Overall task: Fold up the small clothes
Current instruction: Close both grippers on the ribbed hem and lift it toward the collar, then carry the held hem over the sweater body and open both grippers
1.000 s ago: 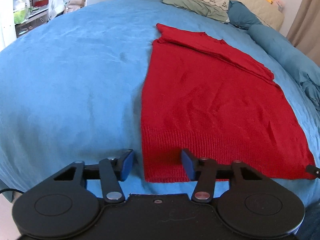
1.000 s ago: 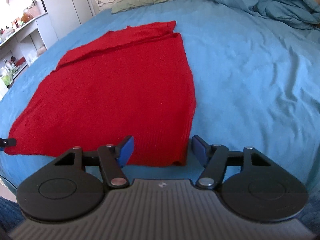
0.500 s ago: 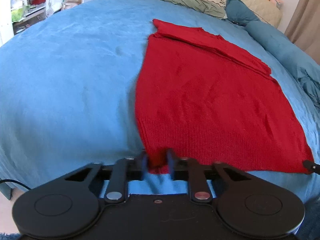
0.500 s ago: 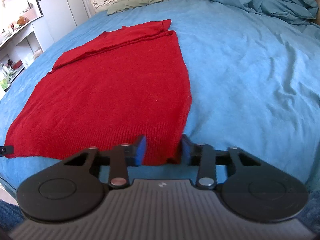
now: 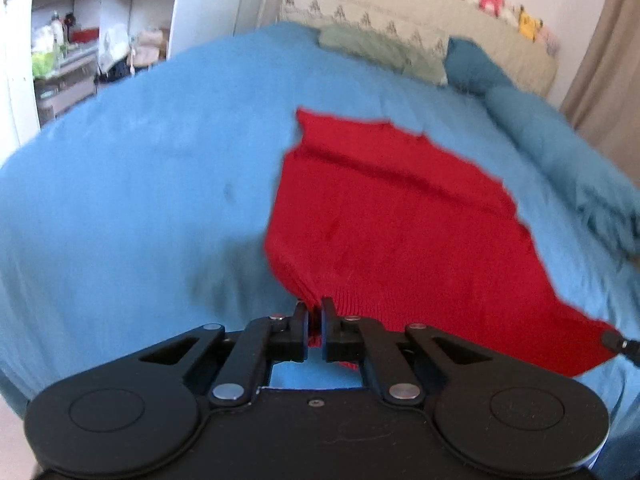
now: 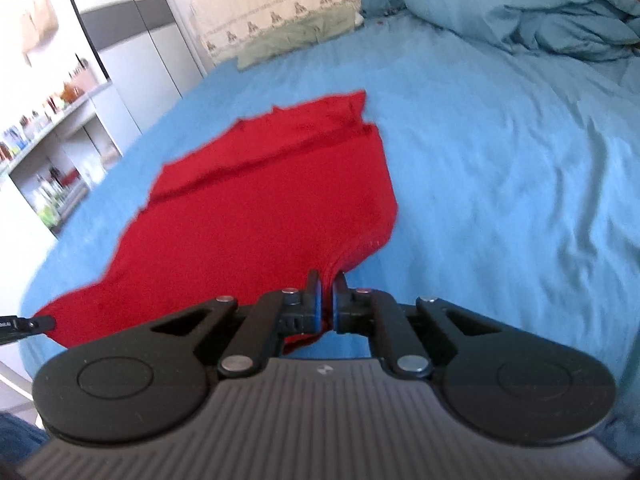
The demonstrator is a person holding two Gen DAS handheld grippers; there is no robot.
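A red knitted sweater (image 5: 392, 216) lies spread on the blue bed, its ribbed hem nearest me and its sleeves folded across the far end. My left gripper (image 5: 315, 307) is shut on the hem's near left corner, which is raised off the bed. In the right wrist view the same sweater (image 6: 260, 208) runs away from me, and my right gripper (image 6: 326, 282) is shut on the hem's near right corner, also lifted. Each view shows the tip of the other gripper at the hem's opposite corner: the right one (image 5: 618, 344) and the left one (image 6: 28, 324).
The blue bedspread (image 5: 140, 208) stretches wide to the left of the sweater. A bunched blue duvet (image 6: 532, 12) and pillows (image 5: 384, 52) lie at the head and right side. White shelves with bottles (image 5: 64, 52) stand beside the bed.
Both grippers went from open around the hem to shut on its two corners. Both then rose, lifting the hem off the bed, so more of the room shows.
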